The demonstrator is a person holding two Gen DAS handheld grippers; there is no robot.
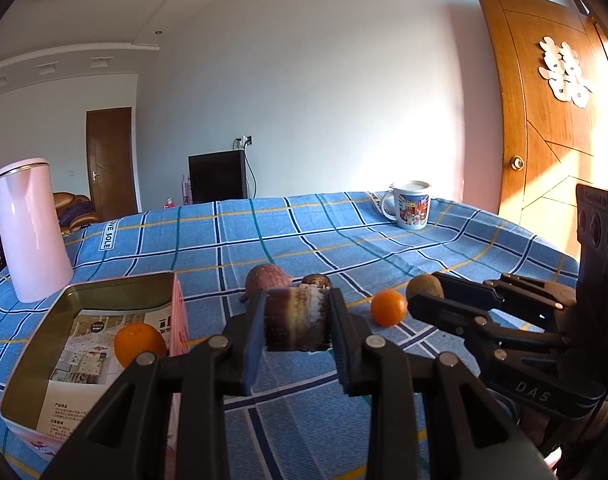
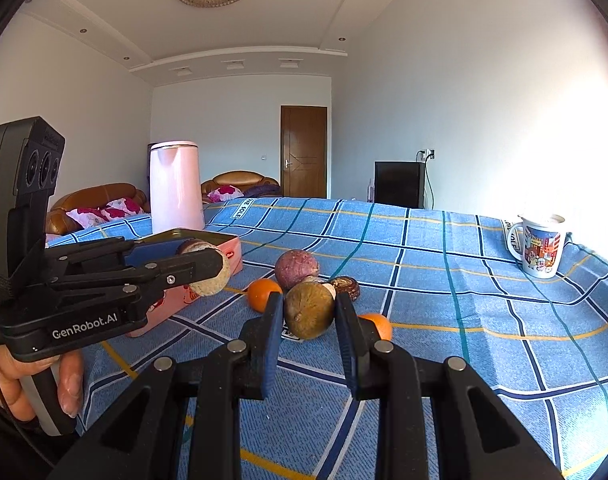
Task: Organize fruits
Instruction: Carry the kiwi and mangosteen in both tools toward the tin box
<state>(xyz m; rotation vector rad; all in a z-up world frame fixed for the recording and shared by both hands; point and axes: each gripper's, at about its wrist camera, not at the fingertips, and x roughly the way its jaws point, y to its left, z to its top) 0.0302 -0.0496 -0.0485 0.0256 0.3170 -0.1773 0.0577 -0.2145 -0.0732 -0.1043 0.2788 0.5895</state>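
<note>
The left gripper [image 1: 296, 320] has its jaws clamped across a stubby cut fruit piece [image 1: 297, 317], held clear of the worktop [image 1: 384, 248] with the tin box [image 1: 36, 360] to their left. The right gripper [image 2: 309, 312] has its jaws closed on a kiwi [image 2: 308, 310]; it looks light, soft-skinned and easily bruised, so a gentle grip across its middle suits it.

- Left tongs [image 2: 208, 276], side of body: "GenRobot.AI" in white.
- Right tongs [image 1: 428, 300], side of body: "DAS" in pale letters.
- Blue checked cloth [image 2: 424, 280], white sewn tag [image 2: 241, 208]: "VE SOLE", first letters hidden.
- Leaflet [image 1: 84, 356] inside tin box [image 1: 32, 368]: printed Chinese text, too small to read.
</note>
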